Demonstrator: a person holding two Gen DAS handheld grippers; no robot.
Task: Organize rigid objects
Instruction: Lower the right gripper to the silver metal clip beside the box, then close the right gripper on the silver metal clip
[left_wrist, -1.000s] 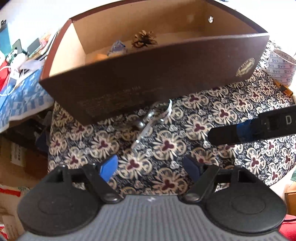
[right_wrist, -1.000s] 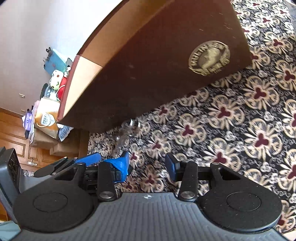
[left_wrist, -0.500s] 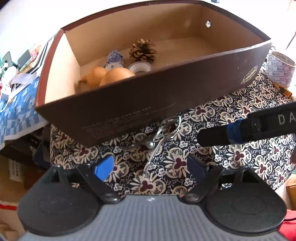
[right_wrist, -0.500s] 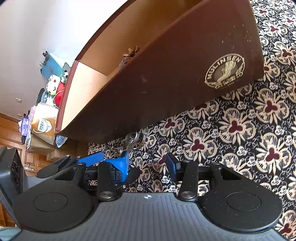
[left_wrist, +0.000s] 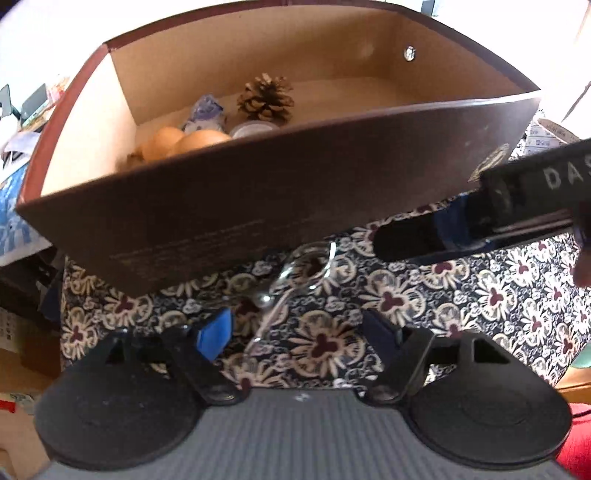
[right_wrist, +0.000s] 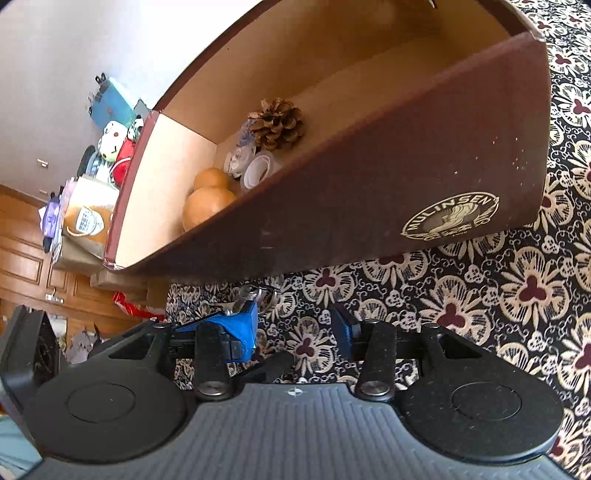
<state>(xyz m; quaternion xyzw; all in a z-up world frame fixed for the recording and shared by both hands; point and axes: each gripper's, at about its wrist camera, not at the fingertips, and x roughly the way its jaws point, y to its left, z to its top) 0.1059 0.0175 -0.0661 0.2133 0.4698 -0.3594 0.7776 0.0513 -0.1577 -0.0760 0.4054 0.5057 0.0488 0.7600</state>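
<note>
Left tongs (left_wrist: 297, 326) of mine sit at lower centre of the left view, over the dark floral-print cloth (left_wrist: 480, 295). A shiny metal scissor-shaped tool (left_wrist: 291, 280) lies flat on that cloth, its ring end right at the foot of the brown cardboard box (left_wrist: 258, 206); the box's front wall blocks the way beyond. Inside the box, left part: a brown pine cone (left_wrist: 266, 96), two tan round gourds (left_wrist: 192, 142), a small white round jar (left_wrist: 253, 129) and a blue-white small item I can't identify. Right tongs (right_wrist: 294, 326) reach in from the right edge of the left view, tip near the ring. Left tongs: spread wide, closing, tool between the blue pads (left_wrist: 218, 328), untouched. Right tongs: spread, only cloth between them.
</note>
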